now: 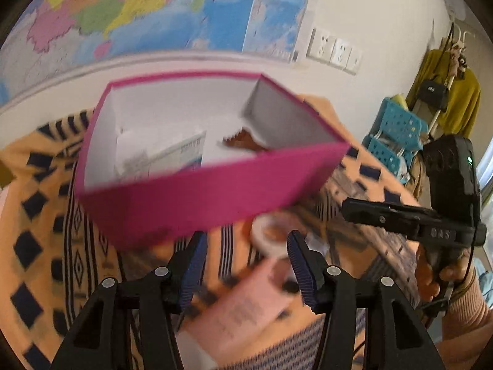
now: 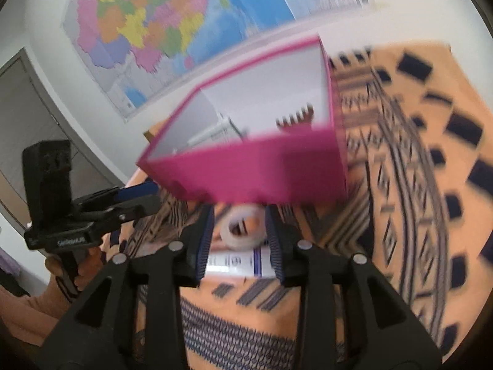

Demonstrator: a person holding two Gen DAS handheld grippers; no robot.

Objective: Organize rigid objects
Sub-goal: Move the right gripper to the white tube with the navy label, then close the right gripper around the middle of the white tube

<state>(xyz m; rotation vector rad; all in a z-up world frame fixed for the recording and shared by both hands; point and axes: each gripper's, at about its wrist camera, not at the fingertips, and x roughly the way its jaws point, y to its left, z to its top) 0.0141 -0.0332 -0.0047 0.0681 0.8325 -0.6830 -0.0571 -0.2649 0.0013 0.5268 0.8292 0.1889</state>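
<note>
Pink box point(image 1: 197, 203) on patterned cloth point(image 2: 431, 215), tape roll point(image 2: 243, 226) between right tongs point(image 2: 238, 240)

Tape roll point(image 2: 243, 227) between box point(image 2: 262, 169) and tube point(image 2: 237, 262), on cloth point(image 2: 400, 215).

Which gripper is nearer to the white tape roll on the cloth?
Right. The right gripper has the tape roll between its open jaws; the left gripper has it just ahead.

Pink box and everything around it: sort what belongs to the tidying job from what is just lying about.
Part of the job:
- pink box, open, already holding a white packet and a brown comb-like piece
- tape roll on the cloth
- white tube beside it

Just lying about:
- patterned cloth
- wall map
- blue stools
- yellow coat
</note>
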